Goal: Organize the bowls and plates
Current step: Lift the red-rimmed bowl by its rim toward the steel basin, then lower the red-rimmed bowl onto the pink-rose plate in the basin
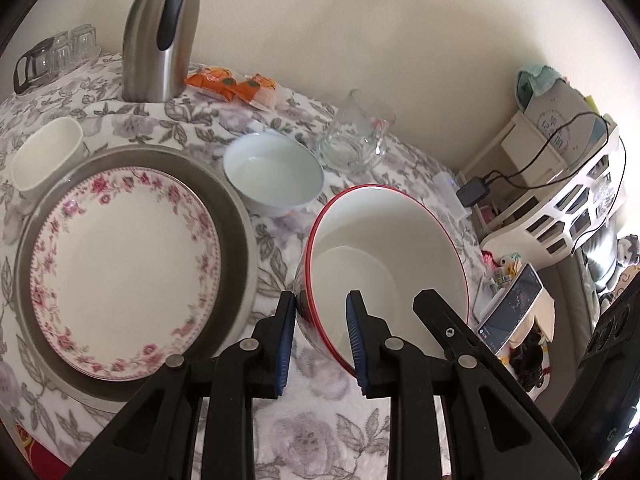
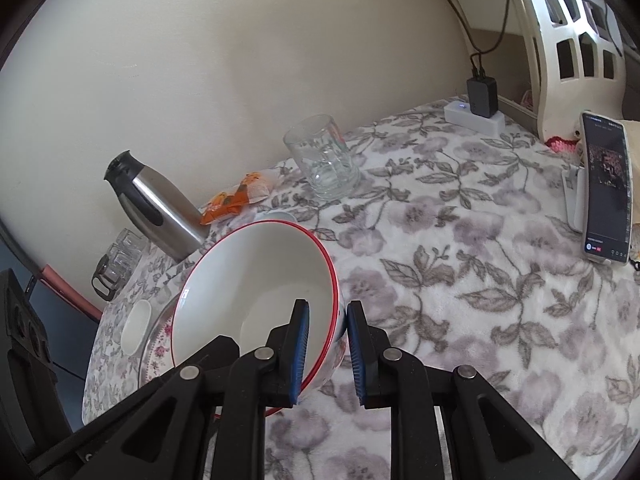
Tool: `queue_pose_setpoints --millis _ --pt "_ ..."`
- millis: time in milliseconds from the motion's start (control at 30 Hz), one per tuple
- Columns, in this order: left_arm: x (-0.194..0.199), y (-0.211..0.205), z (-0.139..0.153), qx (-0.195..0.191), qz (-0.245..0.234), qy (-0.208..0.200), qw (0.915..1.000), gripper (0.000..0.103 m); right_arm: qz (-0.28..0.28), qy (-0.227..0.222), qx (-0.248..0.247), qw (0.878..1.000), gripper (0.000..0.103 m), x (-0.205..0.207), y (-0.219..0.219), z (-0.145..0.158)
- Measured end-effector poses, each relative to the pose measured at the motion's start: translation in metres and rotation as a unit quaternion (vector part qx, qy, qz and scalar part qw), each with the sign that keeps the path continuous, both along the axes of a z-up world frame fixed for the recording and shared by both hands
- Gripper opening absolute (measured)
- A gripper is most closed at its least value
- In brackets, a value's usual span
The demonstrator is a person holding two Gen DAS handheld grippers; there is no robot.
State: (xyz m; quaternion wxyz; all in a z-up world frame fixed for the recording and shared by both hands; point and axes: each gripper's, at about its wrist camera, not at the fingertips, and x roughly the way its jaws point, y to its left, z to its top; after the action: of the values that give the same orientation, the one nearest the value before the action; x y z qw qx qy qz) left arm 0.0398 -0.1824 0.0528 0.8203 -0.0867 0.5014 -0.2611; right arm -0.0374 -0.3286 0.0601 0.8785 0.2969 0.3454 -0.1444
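Note:
A big white bowl with a red rim (image 1: 384,240) hangs tilted above the flowered tablecloth, held from two sides. My left gripper (image 1: 321,320) is shut on its left wall, one blue pad outside and one inside. My right gripper (image 2: 328,320) is shut on the right wall of the same bowl (image 2: 256,280) in the same way. A rose-patterned plate (image 1: 124,260) lies on a wider grey plate (image 1: 236,216) to the left. A small white bowl (image 1: 272,172) stands behind them.
A steel thermos (image 1: 160,32), orange snack packets (image 1: 232,84) and a glass mug (image 1: 356,136) stand along the back by the wall. A white cup (image 1: 44,156) sits far left near several glasses (image 1: 60,52). A propped phone (image 2: 606,188) and a charger (image 2: 482,96) occupy the right edge.

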Motion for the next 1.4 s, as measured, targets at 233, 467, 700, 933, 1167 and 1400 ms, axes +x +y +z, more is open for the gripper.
queue_pose_setpoints --millis 233,467,700,933,1167,1400 --pt "0.014 0.028 0.009 -0.009 0.013 -0.005 0.9999 0.026 0.014 -0.004 -0.007 1.0 0.021 0.016 0.025 0.008" --pt "0.031 0.059 0.006 -0.019 0.029 0.01 0.9993 0.026 0.034 0.001 -0.015 0.999 0.021 0.038 0.056 0.008" --pt "0.05 0.093 0.002 -0.026 0.048 0.026 0.9982 0.026 0.055 0.008 -0.015 0.998 0.021 0.058 0.085 0.004" --pt "0.066 0.124 -0.001 -0.024 0.068 0.03 0.997 0.026 0.077 0.015 -0.015 0.997 0.021 0.078 0.115 0.0" --pt "0.08 0.153 -0.009 -0.029 0.088 0.045 0.9947 0.026 0.093 0.025 -0.011 0.995 0.021 0.094 0.139 -0.009" --pt "0.091 0.166 -0.021 -0.021 0.094 0.057 0.9937 0.026 0.098 0.038 -0.013 0.994 0.021 0.105 0.154 -0.017"
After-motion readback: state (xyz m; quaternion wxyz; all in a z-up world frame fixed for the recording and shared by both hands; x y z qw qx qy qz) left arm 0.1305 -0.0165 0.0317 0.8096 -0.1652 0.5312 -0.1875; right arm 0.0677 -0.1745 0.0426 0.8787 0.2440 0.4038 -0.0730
